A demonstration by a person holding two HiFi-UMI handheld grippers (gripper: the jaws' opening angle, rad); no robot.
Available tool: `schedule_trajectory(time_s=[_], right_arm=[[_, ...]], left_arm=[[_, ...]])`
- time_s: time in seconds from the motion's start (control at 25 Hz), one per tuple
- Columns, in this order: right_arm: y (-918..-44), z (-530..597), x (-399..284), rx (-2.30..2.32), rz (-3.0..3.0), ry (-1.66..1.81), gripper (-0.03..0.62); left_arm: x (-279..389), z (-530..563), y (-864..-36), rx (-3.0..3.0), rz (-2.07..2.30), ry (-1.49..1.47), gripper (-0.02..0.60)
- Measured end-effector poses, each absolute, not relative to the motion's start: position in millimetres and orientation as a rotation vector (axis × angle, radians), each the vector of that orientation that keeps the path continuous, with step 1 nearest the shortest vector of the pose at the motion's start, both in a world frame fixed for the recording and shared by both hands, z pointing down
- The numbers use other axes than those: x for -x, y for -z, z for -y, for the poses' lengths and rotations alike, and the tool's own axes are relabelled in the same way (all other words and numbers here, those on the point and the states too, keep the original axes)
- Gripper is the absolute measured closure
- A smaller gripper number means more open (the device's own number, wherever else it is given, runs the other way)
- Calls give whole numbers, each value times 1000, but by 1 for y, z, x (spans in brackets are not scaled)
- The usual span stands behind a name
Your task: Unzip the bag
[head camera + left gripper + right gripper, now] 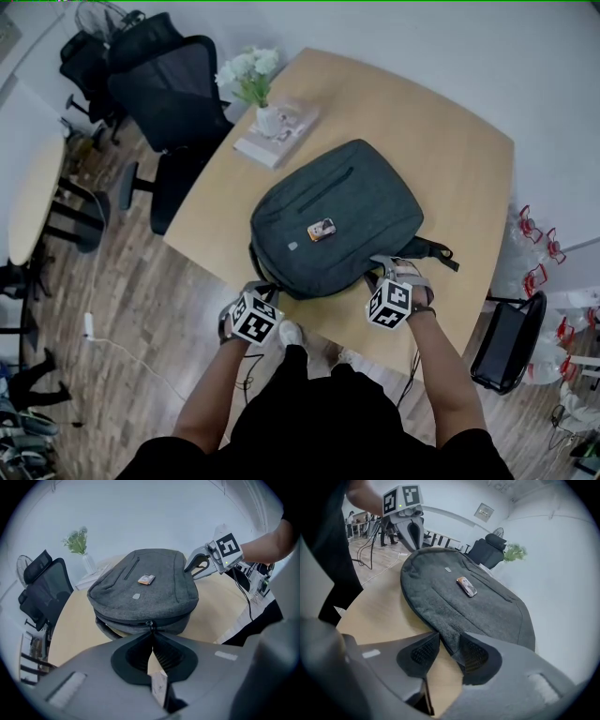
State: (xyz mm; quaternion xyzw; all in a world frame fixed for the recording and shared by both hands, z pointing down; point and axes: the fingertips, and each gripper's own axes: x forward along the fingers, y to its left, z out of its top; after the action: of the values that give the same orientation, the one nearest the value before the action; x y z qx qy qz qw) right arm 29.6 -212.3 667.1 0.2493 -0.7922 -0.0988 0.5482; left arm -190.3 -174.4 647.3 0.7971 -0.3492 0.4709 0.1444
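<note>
Nearest, at the near edge of the table [459, 169]: both grippers, one at each near corner of the bag [337, 211].

Left gripper [151, 633], near-left corner: jaws brought fully together. The zipper pull [150, 623] sits right at their tips and looks pinched there. The zip line runs left and right from it along the bag's near side, closed as far as can be seen.

Right gripper [448, 640], near-right corner: jaws about half closed. A fold of the bag's grey edge fabric lies between the ribbed pads [474, 654]. The fabric touches both tips, so it reads as a grip on the bag's rim.

Bag: dark grey backpack, lying flat with its front face up, roughly mid-table, its near end just inside the near edge. A small orange-and-silver tag [321, 230] lies on the front face, with a small pale label [292, 246] to its near left. A black strap [437, 251] trails out on the right, just beyond the right gripper.

Farther: a stack of books [281, 139] at the far-left corner of the table, apart from the bag. A white vase [269, 120] with pale flowers [248, 70] stands on it.

Farthest: black office chair [173, 89] on the wooden floor [141, 309] beyond the table's left side.
</note>
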Motion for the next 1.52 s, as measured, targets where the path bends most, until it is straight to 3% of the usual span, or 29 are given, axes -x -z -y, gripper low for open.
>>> schedule_trajectory(time_s=[0.24, 0.48, 0.56, 0.8, 0.92, 1.16, 1.52], right_arm=[[-669, 212, -31, -619, 1870, 212, 462], [-651, 192, -22, -579, 1896, 203, 402], [-644, 172, -4, -530, 1956, 177, 361], [-625, 128, 83, -456, 2187, 162, 361], [-636, 125, 111, -427, 2210, 170, 361], [-664, 137, 126, -481, 2201, 198, 458], [-665, 142, 129, -515, 2224, 168, 473]], left_arm=[[189, 167, -650, -2255, 1041, -1305, 554], [192, 166, -652, -2285, 956, -1267, 554], [193, 166, -651, -2274, 897, -1270, 554], [189, 168, -649, -2219, 796, -1456, 554], [187, 157, -655, -2101, 793, -1302, 554], [178, 148, -653, -2039, 824, -1145, 551], [150, 137, -649, -2133, 875, -1084, 541]])
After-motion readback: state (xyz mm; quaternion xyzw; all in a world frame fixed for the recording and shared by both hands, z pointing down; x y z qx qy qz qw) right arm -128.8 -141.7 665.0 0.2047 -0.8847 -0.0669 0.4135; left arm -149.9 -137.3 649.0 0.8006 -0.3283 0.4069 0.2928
